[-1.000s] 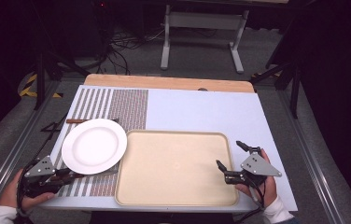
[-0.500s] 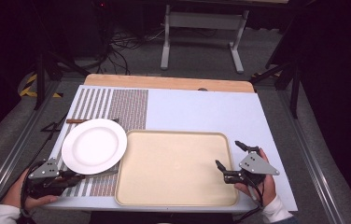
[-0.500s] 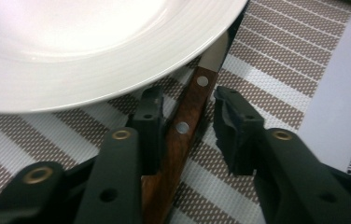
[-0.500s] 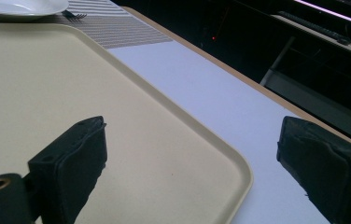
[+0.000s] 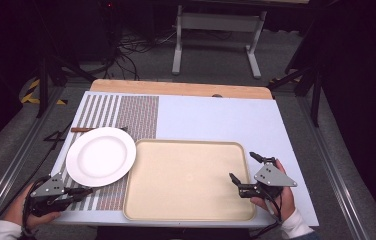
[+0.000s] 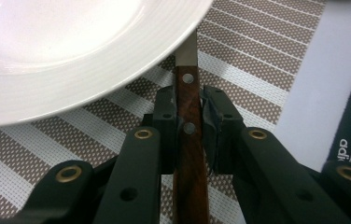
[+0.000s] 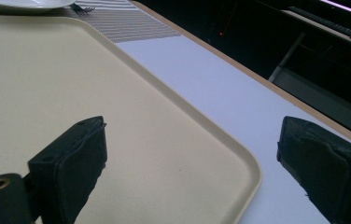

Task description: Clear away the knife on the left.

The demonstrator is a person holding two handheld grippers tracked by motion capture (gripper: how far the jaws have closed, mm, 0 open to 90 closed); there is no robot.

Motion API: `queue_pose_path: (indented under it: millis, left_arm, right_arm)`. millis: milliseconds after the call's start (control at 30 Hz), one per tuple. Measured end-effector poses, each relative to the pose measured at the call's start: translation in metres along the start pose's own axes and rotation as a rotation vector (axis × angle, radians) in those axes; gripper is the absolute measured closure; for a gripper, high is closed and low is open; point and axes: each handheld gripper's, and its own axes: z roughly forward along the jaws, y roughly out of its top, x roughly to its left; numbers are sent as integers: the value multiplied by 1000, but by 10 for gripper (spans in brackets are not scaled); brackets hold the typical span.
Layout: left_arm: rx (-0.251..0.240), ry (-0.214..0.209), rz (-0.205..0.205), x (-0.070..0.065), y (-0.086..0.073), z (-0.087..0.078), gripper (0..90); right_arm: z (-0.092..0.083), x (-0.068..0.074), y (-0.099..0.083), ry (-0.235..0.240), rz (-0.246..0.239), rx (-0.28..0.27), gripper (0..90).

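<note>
The left tongs (image 6: 190,123) have just been closing and now pinch a wooden knife handle (image 6: 190,154) whose blade runs under the white plate (image 6: 71,51). The right tongs (image 7: 192,163) stand spread over the beige tray (image 7: 71,84) corner.

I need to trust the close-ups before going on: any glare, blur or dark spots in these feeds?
Left gripper view: the white plate glares nearly blown out; the knife handle between the tongs is sharp. Right gripper view: the near pads are soft, the tray evenly lit. High view: dark surroundings, slightly grainy.

left gripper (image 5: 78,191) low at the near left, jaws just closing to a narrow gap; right gripper (image 5: 243,169) level, jaws wide apart.
</note>
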Motion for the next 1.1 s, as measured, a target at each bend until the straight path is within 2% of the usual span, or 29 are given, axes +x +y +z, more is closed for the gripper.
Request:
queue_pose_path:
  millis: [100,233,333,400,600,667,833,1000,1100]
  left_arm:
    - [-7,2,6,-5,-4,-3,767]
    - [-46,14,6,-14,-9,-7,767]
    - [-83,21,15,-20,-9,-11,767]
    - [-86,37,20,-23,-9,-13,767]
    - [-118,35,41,-34,-8,-16,767]
    - [-129,49,52,-37,-5,-17,767]
    - [-152,67,63,-40,-2,-20,767]
    - [-205,74,59,-40,1,-22,767]
    - [-209,77,75,-42,6,-20,767]
  right_arm:
    - [1,1,1,5,-2,0,93]
    - [1,1,2,6,-6,1,93]
    - [2,2,3,7,-12,-1,94]
    - [2,2,4,7,-13,0,94]
    - [3,1,4,9,-15,-5,94]
    - [3,2,4,10,-15,-4,94]
    - [3,2,5,9,-14,-5,94]
    - [3,2,4,9,-17,-3,94]
    - [2,1,4,8,-11,-5,94]
